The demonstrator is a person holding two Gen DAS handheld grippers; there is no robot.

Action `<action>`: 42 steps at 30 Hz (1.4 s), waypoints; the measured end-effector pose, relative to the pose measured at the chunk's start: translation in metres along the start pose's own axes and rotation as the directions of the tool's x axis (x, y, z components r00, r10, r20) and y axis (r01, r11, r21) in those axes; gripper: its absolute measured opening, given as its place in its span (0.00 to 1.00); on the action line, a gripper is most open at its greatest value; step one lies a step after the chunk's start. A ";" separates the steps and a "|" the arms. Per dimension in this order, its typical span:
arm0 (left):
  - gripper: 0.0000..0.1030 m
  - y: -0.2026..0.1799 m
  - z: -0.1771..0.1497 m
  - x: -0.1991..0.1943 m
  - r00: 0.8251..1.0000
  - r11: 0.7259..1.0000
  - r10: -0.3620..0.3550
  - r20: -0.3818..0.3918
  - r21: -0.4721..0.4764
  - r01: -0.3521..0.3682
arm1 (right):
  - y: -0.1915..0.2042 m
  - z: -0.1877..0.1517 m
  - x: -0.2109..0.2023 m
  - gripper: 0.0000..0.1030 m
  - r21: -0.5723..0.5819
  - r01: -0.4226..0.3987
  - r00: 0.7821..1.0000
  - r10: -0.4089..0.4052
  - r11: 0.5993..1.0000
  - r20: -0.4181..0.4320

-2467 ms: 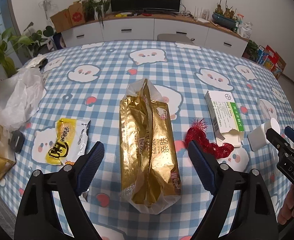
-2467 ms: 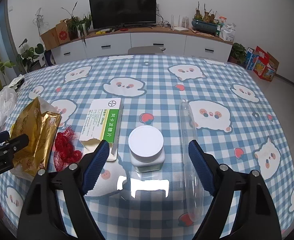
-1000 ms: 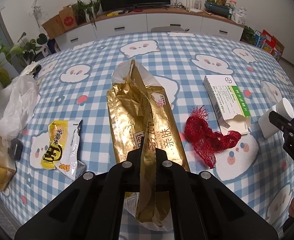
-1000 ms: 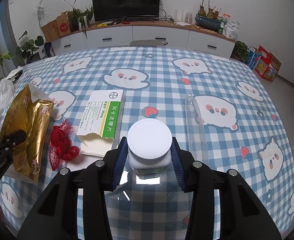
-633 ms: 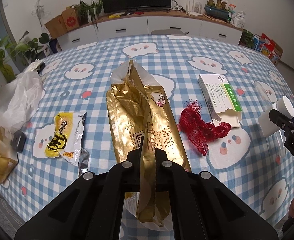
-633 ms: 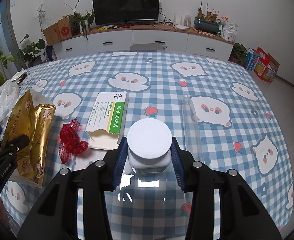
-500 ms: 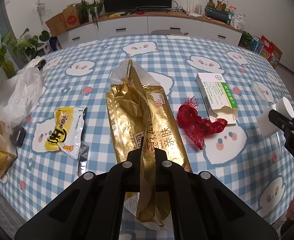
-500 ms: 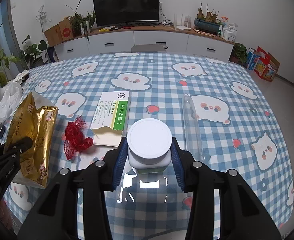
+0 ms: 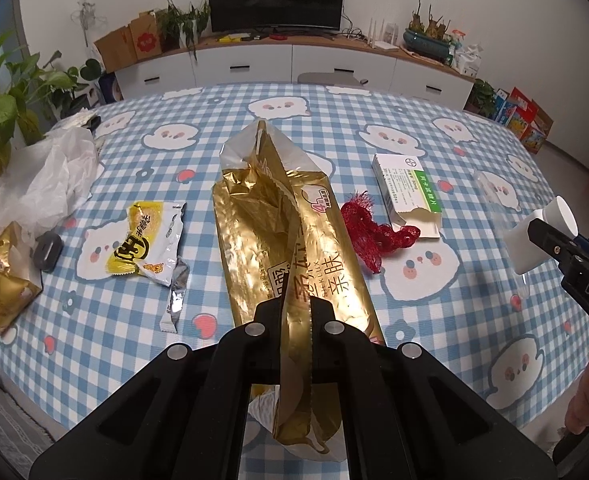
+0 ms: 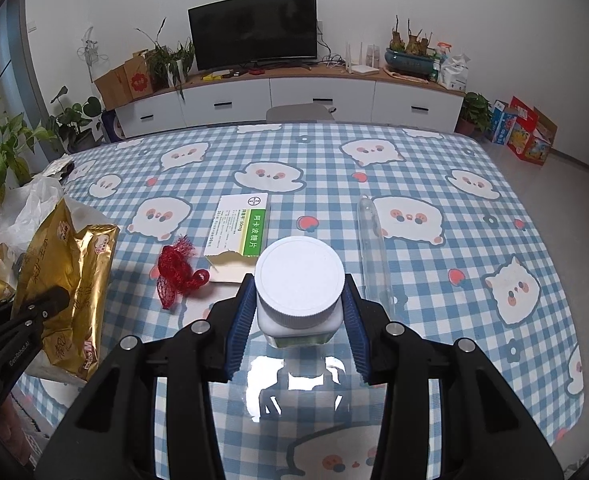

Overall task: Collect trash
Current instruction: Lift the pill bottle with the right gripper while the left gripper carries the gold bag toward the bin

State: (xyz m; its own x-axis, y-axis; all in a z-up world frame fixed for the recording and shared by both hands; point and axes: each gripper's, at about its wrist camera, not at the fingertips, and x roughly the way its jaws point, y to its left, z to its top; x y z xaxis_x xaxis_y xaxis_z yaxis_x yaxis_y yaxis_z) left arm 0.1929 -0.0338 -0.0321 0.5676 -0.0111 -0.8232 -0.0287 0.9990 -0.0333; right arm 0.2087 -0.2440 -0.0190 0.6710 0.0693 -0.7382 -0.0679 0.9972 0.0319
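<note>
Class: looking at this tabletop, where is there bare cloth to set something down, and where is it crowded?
Free: the far half of the table beyond the medicine box, and the right side past the clear tube. Crowded: the left edge, with the white plastic bag, yellow wrapper and red netting.

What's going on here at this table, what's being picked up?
A person is clearing trash off a checked tablecloth with a claw in each hand. The left claw is shut on the gold foil bag, and the right claw is shut on a white-lidded jar. Still lying on the cloth are a green-and-white medicine box, a red mesh net, a yellow snack wrapper and a clear plastic tube.
</note>
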 end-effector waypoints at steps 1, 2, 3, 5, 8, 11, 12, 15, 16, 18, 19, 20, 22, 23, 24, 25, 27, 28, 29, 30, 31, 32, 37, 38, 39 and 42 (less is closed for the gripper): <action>0.00 0.000 -0.002 -0.002 1.000 1.000 -0.003 0.002 -0.001 0.003 | 0.001 -0.001 -0.002 0.39 0.001 -0.003 1.000 0.003 1.000 0.002; 0.00 0.000 -0.004 -0.005 1.000 1.000 -0.006 0.004 -0.001 0.006 | 0.002 -0.003 -0.005 0.39 -0.001 -0.005 1.000 0.005 1.000 0.003; 0.00 0.000 -0.005 -0.008 1.000 1.000 -0.008 0.006 -0.001 0.008 | 0.003 -0.005 -0.007 0.39 -0.003 -0.004 1.000 0.004 1.000 0.004; 0.00 -0.001 -0.009 -0.013 1.000 1.000 -0.009 0.015 0.001 0.009 | 0.005 -0.008 -0.010 0.39 -0.006 -0.006 1.000 0.006 1.000 0.004; 0.00 -0.003 -0.015 -0.020 1.000 1.000 -0.020 0.016 0.001 0.020 | 0.008 -0.012 -0.016 0.39 -0.010 -0.010 1.000 0.010 1.000 0.006; 0.00 -0.005 -0.021 -0.027 0.999 1.000 -0.024 0.024 0.009 0.024 | 0.012 -0.017 -0.024 0.39 -0.012 -0.015 1.000 0.015 1.000 0.012; 0.00 -0.005 -0.023 -0.029 0.999 1.000 -0.026 0.023 0.009 0.026 | 0.013 -0.019 -0.027 0.39 -0.013 -0.016 1.000 0.017 1.000 0.014; 0.00 -0.003 -0.031 -0.034 0.999 0.999 -0.034 0.022 0.005 0.034 | 0.018 -0.026 -0.037 0.39 -0.016 -0.022 1.000 0.023 1.000 0.022; 0.00 -0.003 -0.033 -0.036 0.999 0.999 -0.036 0.021 0.004 0.035 | 0.019 -0.028 -0.040 0.39 -0.017 -0.023 0.999 0.023 1.000 0.024; 0.00 -0.002 -0.039 -0.041 0.999 0.999 -0.038 0.023 0.001 0.038 | 0.021 -0.034 -0.044 0.39 -0.021 -0.019 1.000 0.020 1.000 0.023; 0.00 -0.001 -0.041 -0.043 0.999 0.999 -0.040 0.023 0.000 0.040 | 0.022 -0.037 -0.046 0.39 -0.024 -0.018 1.000 0.019 1.000 0.022; 0.00 -0.001 -0.044 -0.045 0.999 0.999 -0.041 0.024 -0.001 0.042 | 0.024 -0.041 -0.049 0.39 -0.026 -0.019 1.000 0.020 0.999 0.022; 0.00 0.000 -0.050 -0.049 0.999 0.999 -0.042 0.026 -0.002 0.042 | 0.025 -0.047 -0.052 0.39 -0.027 -0.021 1.000 0.022 0.999 0.019; 0.00 0.000 -0.053 -0.050 0.999 0.999 -0.043 0.026 -0.002 0.043 | 0.026 -0.050 -0.055 0.39 -0.027 -0.023 1.000 0.024 0.999 0.019; 0.00 0.001 -0.056 -0.052 0.999 0.999 -0.044 0.026 -0.004 0.044 | 0.027 -0.053 -0.057 0.39 -0.026 -0.025 0.999 0.025 0.999 0.020; 0.00 0.001 -0.059 -0.054 0.999 0.999 -0.047 0.026 -0.007 0.047 | 0.028 -0.056 -0.060 0.39 -0.025 -0.026 0.999 0.026 0.999 0.021; 0.00 0.002 -0.064 -0.057 0.998 0.999 -0.049 0.025 -0.008 0.049 | 0.029 -0.062 -0.065 0.39 -0.025 -0.028 0.999 0.029 0.999 0.021; 0.00 0.002 -0.067 -0.059 0.998 0.999 -0.051 0.027 -0.009 0.052 | 0.029 -0.065 -0.067 0.39 -0.024 -0.029 0.999 0.030 0.999 0.020; 0.00 0.003 -0.070 -0.061 0.998 0.998 -0.055 0.029 -0.010 0.055 | 0.029 -0.068 -0.069 0.39 -0.022 -0.031 0.999 0.031 0.999 0.020; 0.00 0.003 -0.073 -0.064 0.998 0.998 -0.057 0.030 -0.011 0.057 | 0.029 -0.071 -0.072 0.39 -0.020 -0.032 0.999 0.033 0.999 0.019; 0.00 0.003 -0.076 -0.065 0.998 0.998 -0.057 0.030 -0.012 0.057 | 0.030 -0.074 -0.074 0.39 -0.020 -0.033 0.999 0.033 0.999 0.018; 0.00 0.003 -0.079 -0.067 0.998 0.998 -0.058 0.029 -0.013 0.059 | 0.031 -0.077 -0.076 0.39 -0.020 -0.034 0.999 0.034 0.999 0.017; 0.00 0.004 -0.095 -0.075 0.998 0.998 -0.065 0.025 -0.018 0.066 | 0.032 -0.092 -0.087 0.39 -0.011 -0.043 0.999 0.043 0.999 0.014; 0.00 0.004 -0.098 -0.076 0.998 0.998 -0.066 0.023 -0.019 0.066 | 0.032 -0.095 -0.089 0.39 -0.009 -0.044 0.999 0.044 0.999 0.012; 0.00 0.004 -0.102 -0.077 0.998 0.998 -0.067 0.022 -0.019 0.067 | 0.033 -0.099 -0.090 0.39 -0.009 -0.045 0.999 0.045 0.999 0.009; 0.00 0.004 -0.113 -0.080 0.998 0.998 -0.061 0.016 -0.018 0.061 | 0.034 -0.111 -0.093 0.39 -0.007 -0.049 0.999 0.049 0.999 -0.005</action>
State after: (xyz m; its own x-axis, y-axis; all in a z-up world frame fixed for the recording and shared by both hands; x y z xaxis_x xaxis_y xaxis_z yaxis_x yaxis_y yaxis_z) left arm 0.0544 -0.0333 -0.0306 0.5810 -0.0711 -0.8108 -0.0087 0.9956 -0.0936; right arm 0.0622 -0.2196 -0.0239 0.6629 0.1175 -0.7394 -0.1056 0.9924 0.0630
